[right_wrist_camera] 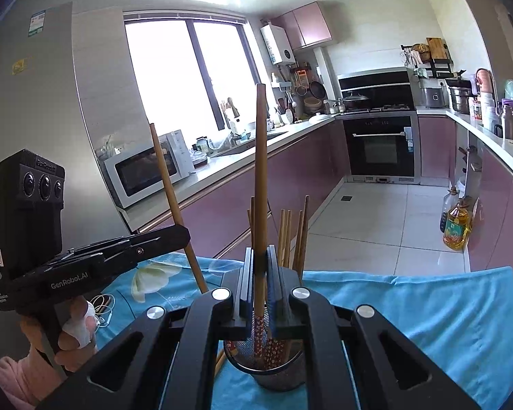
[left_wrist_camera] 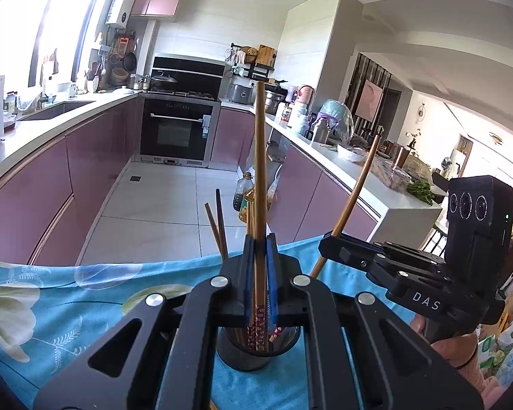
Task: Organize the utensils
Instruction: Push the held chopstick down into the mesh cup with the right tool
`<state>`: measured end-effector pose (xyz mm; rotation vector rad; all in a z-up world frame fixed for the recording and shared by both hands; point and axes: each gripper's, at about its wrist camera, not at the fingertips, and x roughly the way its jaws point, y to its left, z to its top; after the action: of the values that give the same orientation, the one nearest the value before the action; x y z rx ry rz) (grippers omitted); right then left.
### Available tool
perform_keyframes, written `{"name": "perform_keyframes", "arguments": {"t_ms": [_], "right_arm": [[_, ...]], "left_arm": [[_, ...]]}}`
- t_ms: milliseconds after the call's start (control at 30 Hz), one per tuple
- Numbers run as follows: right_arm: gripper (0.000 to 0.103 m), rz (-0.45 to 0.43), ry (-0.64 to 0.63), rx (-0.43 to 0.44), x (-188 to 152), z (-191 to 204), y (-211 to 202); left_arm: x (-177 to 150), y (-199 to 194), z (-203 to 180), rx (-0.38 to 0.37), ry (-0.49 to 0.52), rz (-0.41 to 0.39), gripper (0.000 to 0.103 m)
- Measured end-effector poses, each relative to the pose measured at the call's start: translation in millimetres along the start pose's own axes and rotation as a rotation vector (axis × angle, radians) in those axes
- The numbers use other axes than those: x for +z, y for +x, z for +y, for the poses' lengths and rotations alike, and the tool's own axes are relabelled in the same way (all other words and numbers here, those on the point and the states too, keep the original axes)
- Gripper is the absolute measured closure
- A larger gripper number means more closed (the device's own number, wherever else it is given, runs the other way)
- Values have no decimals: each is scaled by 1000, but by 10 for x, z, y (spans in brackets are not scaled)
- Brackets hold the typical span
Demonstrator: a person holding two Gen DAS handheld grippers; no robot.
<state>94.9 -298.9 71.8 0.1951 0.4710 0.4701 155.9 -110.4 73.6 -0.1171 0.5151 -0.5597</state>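
Observation:
My left gripper (left_wrist_camera: 260, 249) is shut on a brown chopstick (left_wrist_camera: 260, 157) that stands upright, its red patterned end inside a black mesh holder (left_wrist_camera: 253, 352). My right gripper (right_wrist_camera: 260, 256) is shut on another brown chopstick (right_wrist_camera: 260, 171), also upright with its patterned end in the same mesh holder (right_wrist_camera: 270, 372). Several more chopsticks (right_wrist_camera: 290, 235) stand in the holder. The right gripper also shows in the left wrist view (left_wrist_camera: 328, 239), and the left gripper in the right wrist view (right_wrist_camera: 184, 232). The holder sits on a blue floral cloth (left_wrist_camera: 68, 294).
The cloth-covered table edge (right_wrist_camera: 410, 283) faces a kitchen floor with pink cabinets. Oil bottles (right_wrist_camera: 456, 225) stand on the floor at the right. A microwave (right_wrist_camera: 147, 171) sits on the left counter. White earphones (right_wrist_camera: 102, 302) lie on the cloth.

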Motion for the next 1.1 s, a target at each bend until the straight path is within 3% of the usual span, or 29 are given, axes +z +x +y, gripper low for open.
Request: {"name": "perform_keyframes", "arguments": {"t_ms": [1100], "right_arm": [[97, 79, 1, -33, -180, -27, 268]], "left_arm": [[-246, 368, 14, 42, 14, 96, 95]]}}
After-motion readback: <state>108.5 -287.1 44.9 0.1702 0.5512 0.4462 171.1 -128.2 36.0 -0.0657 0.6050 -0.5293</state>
